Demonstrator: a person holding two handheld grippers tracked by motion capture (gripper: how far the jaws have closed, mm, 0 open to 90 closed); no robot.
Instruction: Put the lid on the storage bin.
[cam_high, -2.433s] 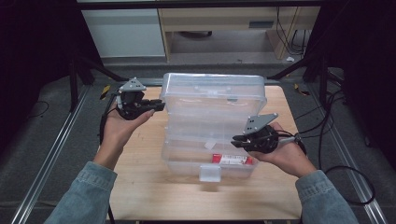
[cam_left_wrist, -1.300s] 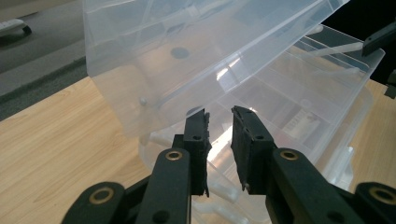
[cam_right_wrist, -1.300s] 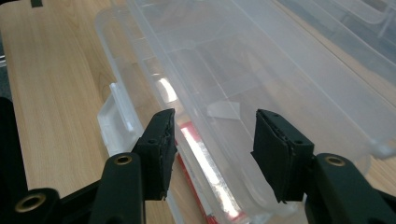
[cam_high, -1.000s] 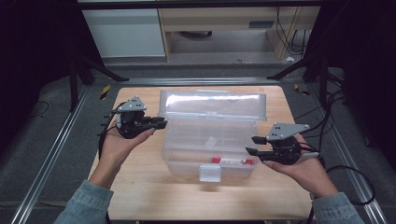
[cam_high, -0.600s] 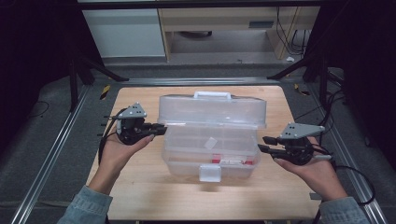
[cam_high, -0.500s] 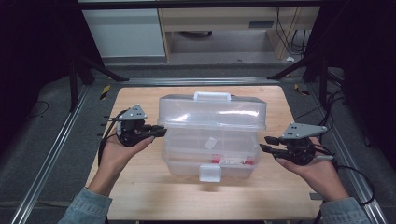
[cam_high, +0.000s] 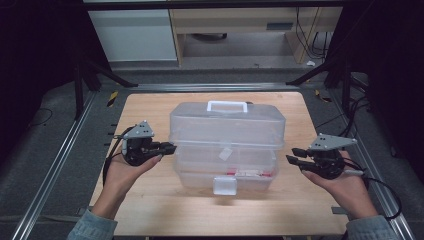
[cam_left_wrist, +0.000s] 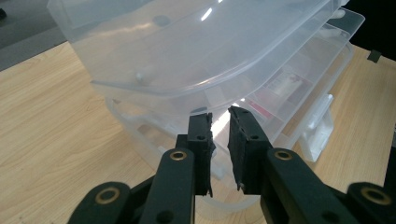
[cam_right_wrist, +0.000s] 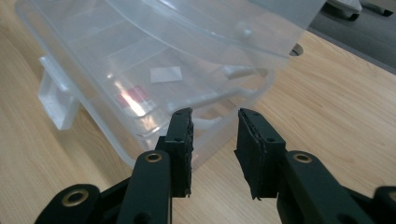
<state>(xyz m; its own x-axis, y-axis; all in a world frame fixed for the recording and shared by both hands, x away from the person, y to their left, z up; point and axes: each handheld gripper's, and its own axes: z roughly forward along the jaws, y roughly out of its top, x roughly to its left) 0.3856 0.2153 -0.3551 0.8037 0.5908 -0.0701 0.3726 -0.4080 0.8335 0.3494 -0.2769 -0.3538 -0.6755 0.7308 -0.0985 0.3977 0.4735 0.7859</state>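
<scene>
- A clear plastic organiser box stood at the middle of the wooden table, lid down, white carry handle on the far side and white latch on the near side.
- The left gripper rested in the person's left hand, just beside the box's left end. Its jaws stood released, separated by a narrow gap with nothing between them.
- In the left gripper view, the jaw tips of the left gripper pointed at the edge of the box, very close to it. Whether they touched it could not be told.
- The right gripper lay in the right hand, near the box's right end and clear of it.
- In the right gripper view, the right gripper stood released, its gap wider than the left's, holding nothing. The corner of the box lay just beyond its tips.
- Red items showed through the box's lower front.
</scene>
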